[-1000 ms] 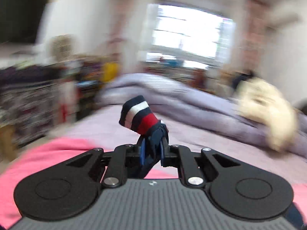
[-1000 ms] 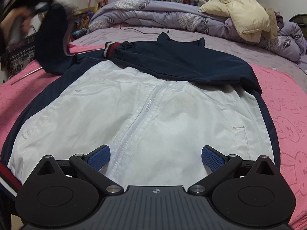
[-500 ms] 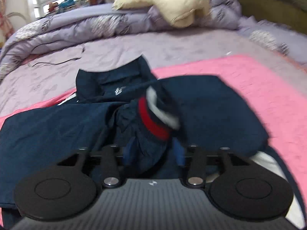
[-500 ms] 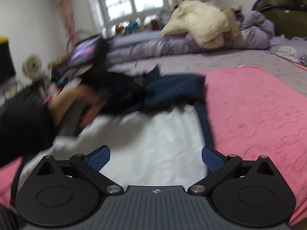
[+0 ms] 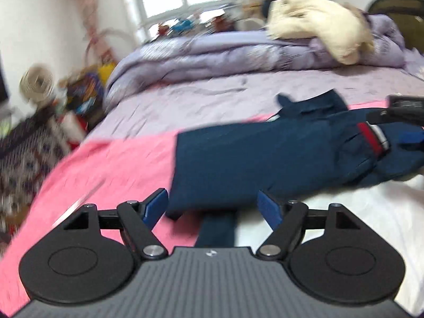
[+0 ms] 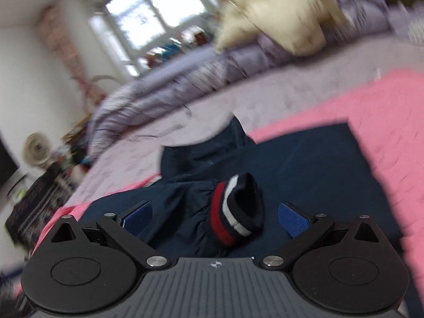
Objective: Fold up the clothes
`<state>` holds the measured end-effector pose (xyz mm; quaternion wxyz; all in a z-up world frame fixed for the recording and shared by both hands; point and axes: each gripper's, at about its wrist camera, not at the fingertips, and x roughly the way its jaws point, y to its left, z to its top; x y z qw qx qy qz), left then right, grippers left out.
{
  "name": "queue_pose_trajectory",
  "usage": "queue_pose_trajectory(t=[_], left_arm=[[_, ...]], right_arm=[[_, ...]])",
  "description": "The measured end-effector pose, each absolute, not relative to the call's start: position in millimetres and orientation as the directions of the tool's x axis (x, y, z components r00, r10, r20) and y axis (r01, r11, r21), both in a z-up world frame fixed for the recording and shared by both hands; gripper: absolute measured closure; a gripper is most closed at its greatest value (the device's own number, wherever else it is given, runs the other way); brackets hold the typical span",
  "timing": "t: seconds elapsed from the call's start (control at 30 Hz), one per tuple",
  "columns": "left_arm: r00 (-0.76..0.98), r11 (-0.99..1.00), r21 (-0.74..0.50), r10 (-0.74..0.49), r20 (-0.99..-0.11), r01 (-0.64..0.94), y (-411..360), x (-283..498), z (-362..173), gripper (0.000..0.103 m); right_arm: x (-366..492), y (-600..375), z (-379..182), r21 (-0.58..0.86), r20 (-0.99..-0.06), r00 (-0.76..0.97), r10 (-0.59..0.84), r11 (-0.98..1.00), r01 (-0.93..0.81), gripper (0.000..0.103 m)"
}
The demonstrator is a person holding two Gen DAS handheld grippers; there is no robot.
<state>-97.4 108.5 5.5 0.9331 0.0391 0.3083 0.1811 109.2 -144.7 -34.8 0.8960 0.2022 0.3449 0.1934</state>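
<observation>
Left gripper [image 5: 213,206] spread, empty; right gripper [image 6: 214,218] spread around striped ribbed cuff [image 6: 235,209]. Navy-white jacket [image 5: 251,159] on fuzzy pink blanket [image 5: 111,167]; rumpled lilac duvet [image 5: 212,55] behind.

I am counting one navy jacket [image 5: 251,156] with one striped cuff [image 6: 235,212] showing, one pink blanket [image 5: 111,169], one lilac duvet [image 5: 212,58], one cream coat [image 5: 320,29] at one o'clock, and my two grippers, left gripper [image 5: 213,206] and right gripper [image 6: 216,213].
</observation>
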Motion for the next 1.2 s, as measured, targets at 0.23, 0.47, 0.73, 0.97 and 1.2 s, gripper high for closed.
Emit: queue_pose_trajectory(t=[0.23, 0.47, 0.73, 0.97, 1.2], left_arm=[[0.681, 0.911, 0.096, 0.366, -0.634, -0.401, 134, -129, -23, 0.026], [0.664, 0.912, 0.130, 0.376, -0.647, -0.390, 130, -130, -43, 0.026], [0.701, 0.923, 0.165, 0.373, -0.607, -0.348, 121, -115, -26, 0.025], [0.745, 0.894, 0.261, 0.448, -0.494, -0.365, 125, -69, -2, 0.023], [0.789, 0.905, 0.253, 0.423, -0.446, -0.342, 117, -47, 11, 0.023]], right_arm=[[123, -143, -46, 0.574, -0.568, 0.692, 0.445, 0.817, -0.054, 0.084], [113, -170, 6, 0.362, -0.525, 0.782, 0.335, 0.920, -0.151, 0.084], [118, -181, -39, 0.402, -0.598, 0.734, 0.322, 0.913, -0.073, 0.049], [121, -158, -53, 0.379, -0.653, 0.681, 0.333, 0.921, -0.088, 0.082], [124, -159, -17, 0.052, -0.559, 0.821, 0.116, 0.993, -0.105, 0.089]])
